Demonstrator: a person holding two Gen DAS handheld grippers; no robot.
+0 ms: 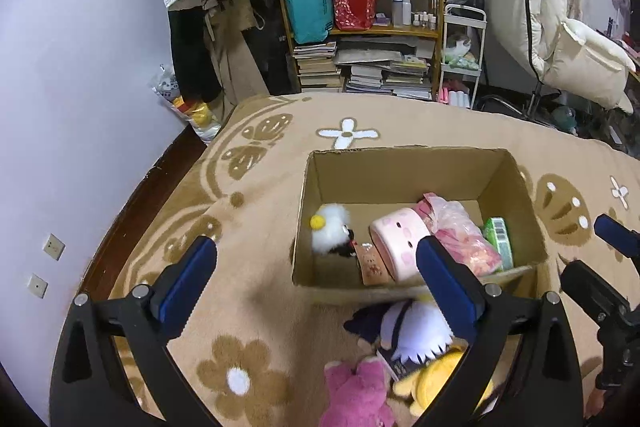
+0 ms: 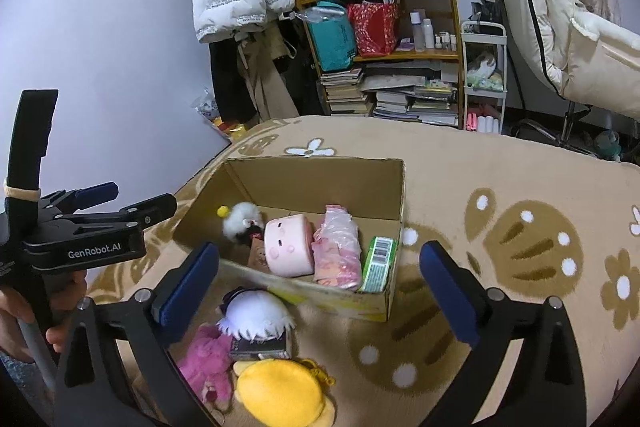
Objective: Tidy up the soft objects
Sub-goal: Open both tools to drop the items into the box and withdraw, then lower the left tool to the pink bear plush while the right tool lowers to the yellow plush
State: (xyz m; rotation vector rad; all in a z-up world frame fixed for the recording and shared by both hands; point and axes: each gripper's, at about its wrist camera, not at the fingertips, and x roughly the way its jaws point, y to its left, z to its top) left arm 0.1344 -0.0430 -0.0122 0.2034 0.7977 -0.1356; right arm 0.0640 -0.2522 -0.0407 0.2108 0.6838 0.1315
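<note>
Left gripper (image 1: 316,279) and right gripper (image 2: 320,283) are both hovering agape, empty. White-haired plush doll (image 2: 256,313) is lying against the cardboard box's (image 2: 304,183) near wall on the blanket (image 2: 520,167). Likely light, squashy; pinch the head.

In the left wrist view, the claw's right finger (image 1: 444,279) covers part of the white-haired doll (image 1: 412,331) and the yellow plush (image 1: 432,379). The pink plush (image 1: 356,395) runs off the bottom edge. The box's (image 1: 400,163) near wall hides the lower part of what it holds.
</note>
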